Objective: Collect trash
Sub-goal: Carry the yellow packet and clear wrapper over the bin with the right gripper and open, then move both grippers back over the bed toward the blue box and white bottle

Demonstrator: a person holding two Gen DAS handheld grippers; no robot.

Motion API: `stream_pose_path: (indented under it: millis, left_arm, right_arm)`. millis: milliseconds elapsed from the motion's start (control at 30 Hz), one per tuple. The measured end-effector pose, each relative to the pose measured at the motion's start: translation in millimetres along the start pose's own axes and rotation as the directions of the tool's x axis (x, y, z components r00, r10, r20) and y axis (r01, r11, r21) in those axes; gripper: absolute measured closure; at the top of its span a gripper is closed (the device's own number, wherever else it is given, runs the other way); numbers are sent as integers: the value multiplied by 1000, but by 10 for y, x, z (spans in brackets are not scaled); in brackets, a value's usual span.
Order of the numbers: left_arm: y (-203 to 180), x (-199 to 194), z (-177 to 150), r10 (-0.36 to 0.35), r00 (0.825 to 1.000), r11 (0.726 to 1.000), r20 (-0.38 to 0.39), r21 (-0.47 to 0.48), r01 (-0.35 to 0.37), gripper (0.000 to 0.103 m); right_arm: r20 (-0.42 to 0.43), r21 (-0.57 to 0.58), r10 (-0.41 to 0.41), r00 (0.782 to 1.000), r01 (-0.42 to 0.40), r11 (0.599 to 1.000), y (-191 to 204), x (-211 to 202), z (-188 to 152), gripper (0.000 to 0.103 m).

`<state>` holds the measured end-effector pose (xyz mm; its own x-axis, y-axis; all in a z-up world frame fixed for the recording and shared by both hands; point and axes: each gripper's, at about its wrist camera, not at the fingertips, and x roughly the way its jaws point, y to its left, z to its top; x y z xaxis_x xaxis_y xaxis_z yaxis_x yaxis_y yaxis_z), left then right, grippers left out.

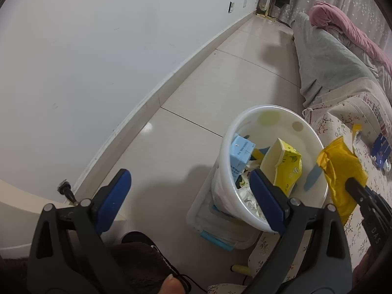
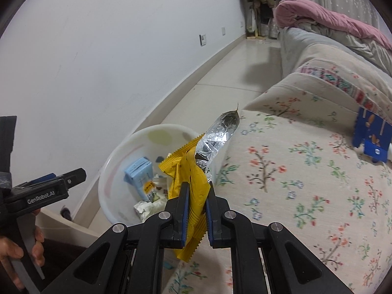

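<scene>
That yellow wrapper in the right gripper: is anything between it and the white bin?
Nothing visible blocks it. The right gripper is shut on the yellow wrapper, held at the white bin's rim beside the sofa. The bin's mouth is open, and the left gripper, open and empty, sits at its near side.

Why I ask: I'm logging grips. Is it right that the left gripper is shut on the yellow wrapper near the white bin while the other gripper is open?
Not quite: the grippers are swapped. The right gripper is shut on the yellow wrapper near the white bin; the left gripper is open, as both wrist views show.
</scene>
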<state>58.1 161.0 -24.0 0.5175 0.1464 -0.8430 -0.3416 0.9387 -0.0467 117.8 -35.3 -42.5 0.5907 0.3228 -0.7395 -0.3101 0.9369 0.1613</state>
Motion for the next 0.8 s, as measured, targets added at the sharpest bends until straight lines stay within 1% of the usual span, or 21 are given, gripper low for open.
stream_pose_path:
  millis: [133,267,333,400,433,500,633,800]
  left_arm:
    - [52,8,11,5,1000,1000,-2,-11,-5,6]
    - [49,30,33,-3,1000,1000,-11,-16,3,6]
    - [54,41,37,-9,1000,1000,-13,-15,9,6]
    - [60,48,35,-17,1000,1000,-16,-15,17,6]
    - [62,51,35,-20,1000,1000,-17,-16,20,6]
    - [66,50,41,-25,1000,1000,-17,-17,24,6]
    - [53,59,47,-36,999,999,-22,-22,35,6]
    - [-14,46,48,-48,999,999,-21,-8,48,6]
  right_arm:
    - [-12,3,15,1000,-15,1000,42,88,30,90]
    - [-12,12,36,999,-36,999,42,131,57,86]
    - [-7,25,62,998,-62,998,50,151,75,74]
    - [5,48,83,997,-83,995,43,145,86,39]
    - [20,56,87,996,-88,995,40,128,86,36]
    - [38,58,90,995,-92,994,27,73,88,36]
    - [40,45,59,997,-61,997,2,19,80,36]
    - [43,56,38,998,-40,998,-79,-28,55,35]
